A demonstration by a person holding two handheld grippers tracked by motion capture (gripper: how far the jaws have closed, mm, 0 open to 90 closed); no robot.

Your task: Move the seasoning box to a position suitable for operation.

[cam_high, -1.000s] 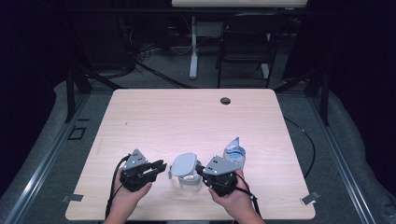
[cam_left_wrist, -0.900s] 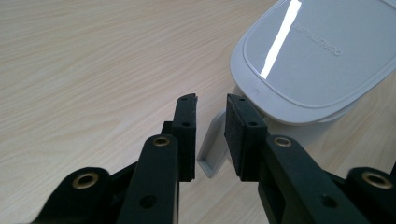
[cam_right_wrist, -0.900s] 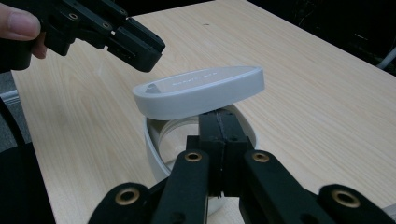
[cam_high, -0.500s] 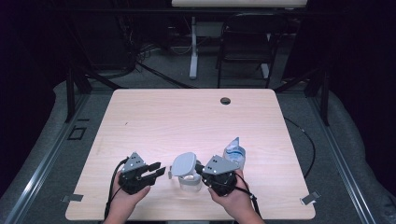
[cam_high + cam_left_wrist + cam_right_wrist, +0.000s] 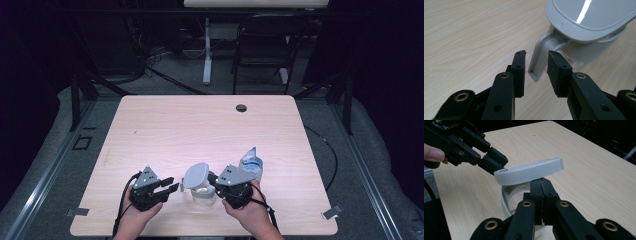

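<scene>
1. Bench (image 5: pixel 200 125) of pale wood grain with rounded corners, seen from the high view. Near its front edge stands a clear pitcher (image 5: pixel 202 192) whose flat grey lid (image 5: pixel 195 175) is tilted up. The left claw (image 5: pixel 169 186), black with a grey three-cornered plate on top, sits just left of the pitcher. The right claw (image 5: pixel 214 181) is at the pitcher's right side. A clear plastic bag (image 5: pixel 250 162) with blue marking stands just behind the right hand (image 5: pixel 247 210). A small dark round hole (image 5: pixel 241 107) lies near the far edge.

2. Left gripper view: the left claw (image 5: pixel 536 62) has just been spreading and stands part open. The pitcher's smooth grey handle (image 5: pixel 539 62), a bent strap, hangs between the matte black pads (image 5: pixel 555 67) without being pressed. The glossy lid (image 5: pixel 589 17) is above.

3. Right gripper view: the right claw (image 5: pixel 541 182) is pressed together, its tips at the clear rim (image 5: pixel 506 197) beneath the oval lid (image 5: pixel 529 171); whether it pinches the wall I cannot tell. The left claw (image 5: pixel 496 163) shows beyond.
</scene>
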